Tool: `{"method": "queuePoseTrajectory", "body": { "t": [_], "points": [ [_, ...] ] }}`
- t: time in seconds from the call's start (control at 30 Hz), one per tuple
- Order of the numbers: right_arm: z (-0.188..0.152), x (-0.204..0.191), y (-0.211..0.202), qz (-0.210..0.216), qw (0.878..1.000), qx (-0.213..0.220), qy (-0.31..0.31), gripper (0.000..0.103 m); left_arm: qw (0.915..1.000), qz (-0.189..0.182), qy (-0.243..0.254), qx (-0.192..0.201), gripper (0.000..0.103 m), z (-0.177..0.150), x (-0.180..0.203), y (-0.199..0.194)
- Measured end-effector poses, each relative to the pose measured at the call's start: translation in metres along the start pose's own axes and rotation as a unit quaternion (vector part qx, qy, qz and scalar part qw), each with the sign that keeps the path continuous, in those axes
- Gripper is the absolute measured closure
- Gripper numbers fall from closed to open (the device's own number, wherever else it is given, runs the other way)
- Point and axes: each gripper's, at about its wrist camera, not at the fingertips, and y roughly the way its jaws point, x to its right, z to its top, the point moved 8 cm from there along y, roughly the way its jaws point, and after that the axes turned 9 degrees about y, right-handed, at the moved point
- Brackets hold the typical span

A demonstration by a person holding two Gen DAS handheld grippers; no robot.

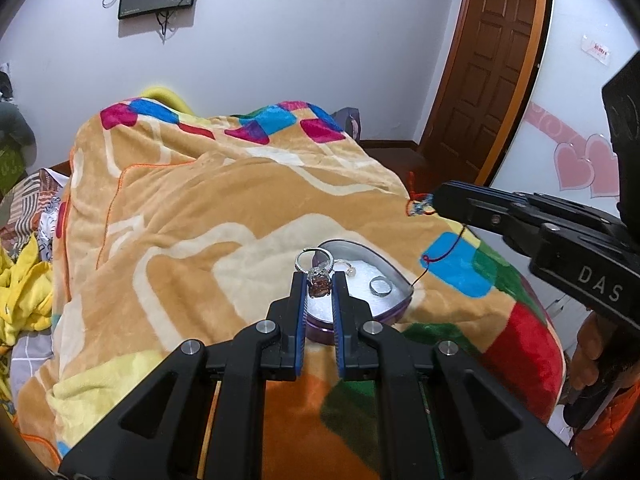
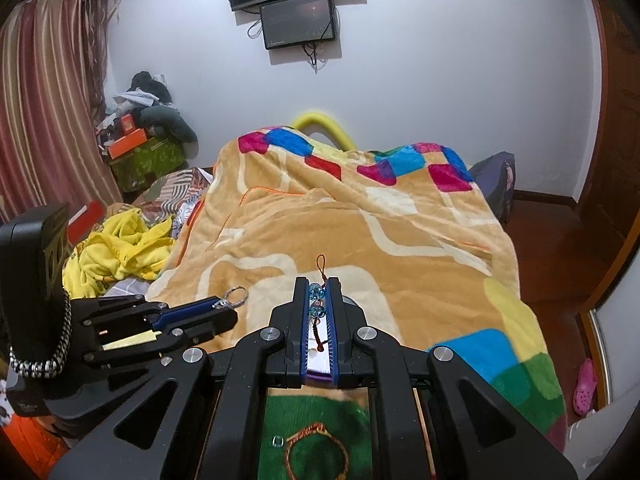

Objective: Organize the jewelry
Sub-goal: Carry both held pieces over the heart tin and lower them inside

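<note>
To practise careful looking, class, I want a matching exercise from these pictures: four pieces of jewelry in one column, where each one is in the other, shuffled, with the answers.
Column one
1. ring bunch with a brown stone
2. beaded charm on a red cord
3. plain band
4. woven bracelet

Column two
A. lying on the white lining of the purple box
B. pinched in the left gripper
C. lying on the green cloth
D. pinched in the right gripper

Pairs: 1-B, 2-D, 3-A, 4-C
</note>
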Motion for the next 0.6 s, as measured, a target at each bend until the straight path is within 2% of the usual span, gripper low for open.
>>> {"method": "queuePoseTrajectory", "body": {
  "t": [0.4, 0.6],
  "points": [
    [-0.018, 0.017, 0.046, 0.009, 0.998, -0.06, 0.023, 0.096, 0.999, -0.019, 0.013, -0.038, 0.093, -0.007, 0.006, 0.042],
    [-0.031, 0.026, 0.06, 0.013, 0.995, -0.093, 0.031, 0.096, 0.9981, -0.026, 0.018, -0.053, 0.093, -0.011, 0.008, 0.051]
  ]
}}
